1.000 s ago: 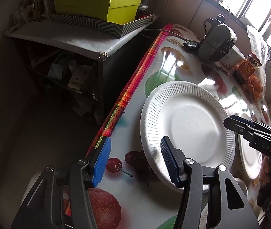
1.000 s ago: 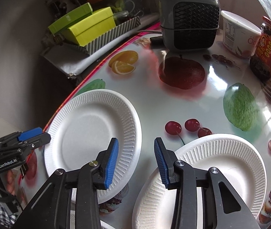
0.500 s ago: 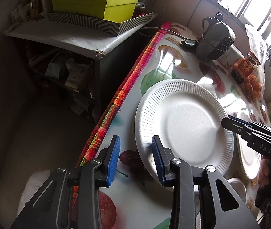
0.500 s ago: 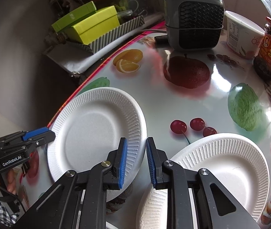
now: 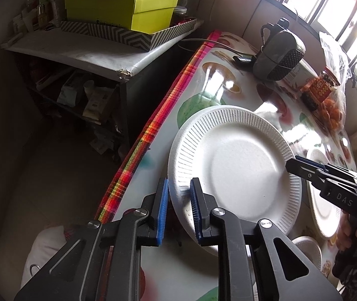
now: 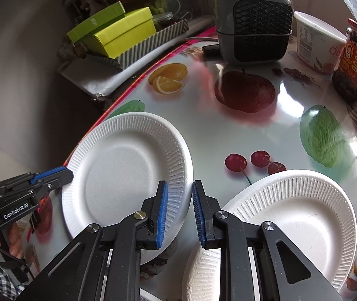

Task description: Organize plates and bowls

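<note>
A: Pinching one foam plate [image 5: 241, 170] at two opposite spots on its rim: left gripper [image 5: 179, 188] on the edge by the striped border, right gripper [image 6: 179, 188] on the edge across from it.

B: And the fingers?

A: Narrow on both sides, having just been closing. Ribbed rim caught between the blue pads each time.

B: Any long axis to mind?

A: None, being round. Lying flat on the surface [image 6: 228, 130], spread ahead of the left fingers and off to the left of the right ones. Equally near to both, so a shared lift by the look of it.

B: Anything alongside?

A: Second plate [image 6: 291, 213], just right of the right fingers. Close beside the first, seemingly not touching.

B: Pose?

A: Both pitched steeply down and forward, facing each other across the dish. Hand [image 6: 12, 238] wrapped round the left handle.

B: Next, then?

A: Probably raising both sides evenly and carrying rightward over the second plate. Worth watching for thin foam bending between the grips.
</note>
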Available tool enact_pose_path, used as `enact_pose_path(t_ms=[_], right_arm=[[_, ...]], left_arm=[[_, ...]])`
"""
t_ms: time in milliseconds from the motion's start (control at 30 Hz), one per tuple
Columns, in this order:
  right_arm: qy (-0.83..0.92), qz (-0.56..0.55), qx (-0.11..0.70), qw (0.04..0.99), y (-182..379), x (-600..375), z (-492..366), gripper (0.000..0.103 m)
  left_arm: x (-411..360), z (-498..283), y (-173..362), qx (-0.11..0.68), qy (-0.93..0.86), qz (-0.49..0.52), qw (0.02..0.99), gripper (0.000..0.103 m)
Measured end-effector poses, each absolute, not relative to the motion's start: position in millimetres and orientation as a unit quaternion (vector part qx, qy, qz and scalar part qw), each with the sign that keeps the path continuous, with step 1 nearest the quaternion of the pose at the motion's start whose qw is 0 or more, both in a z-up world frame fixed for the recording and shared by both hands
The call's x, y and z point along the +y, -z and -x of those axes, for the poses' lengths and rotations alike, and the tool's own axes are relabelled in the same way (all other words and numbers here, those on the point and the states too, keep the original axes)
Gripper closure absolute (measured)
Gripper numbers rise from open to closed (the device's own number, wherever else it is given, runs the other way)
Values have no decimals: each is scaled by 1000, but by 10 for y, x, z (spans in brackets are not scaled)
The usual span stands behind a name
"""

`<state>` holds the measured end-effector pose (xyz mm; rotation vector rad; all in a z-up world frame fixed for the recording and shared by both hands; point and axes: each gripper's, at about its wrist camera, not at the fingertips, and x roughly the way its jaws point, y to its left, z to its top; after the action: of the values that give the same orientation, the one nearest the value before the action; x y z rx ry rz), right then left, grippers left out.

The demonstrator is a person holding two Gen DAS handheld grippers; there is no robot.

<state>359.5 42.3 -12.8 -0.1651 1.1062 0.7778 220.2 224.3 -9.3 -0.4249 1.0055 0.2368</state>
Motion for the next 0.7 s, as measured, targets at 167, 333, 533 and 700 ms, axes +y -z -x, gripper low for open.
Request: enact_pose_path(t_ms=[167, 333, 533, 700], right_arm=[[-359, 74, 513, 777, 123, 415, -3587, 84], [-358, 68, 511, 779, 68, 387, -3555, 84], [-359, 62, 503, 783, -85, 326, -3486, 84], [-360, 53, 496, 788, -228, 250, -3405, 84]], left_arm=[[2244, -2183, 63, 475, -111, 201, 850, 86], [2240, -2149, 14, 472, -110, 199, 852, 86], [2208, -2094, -80, 466, -108, 196, 856, 86], [2179, -2014, -187, 459, -100, 196, 861, 86]])
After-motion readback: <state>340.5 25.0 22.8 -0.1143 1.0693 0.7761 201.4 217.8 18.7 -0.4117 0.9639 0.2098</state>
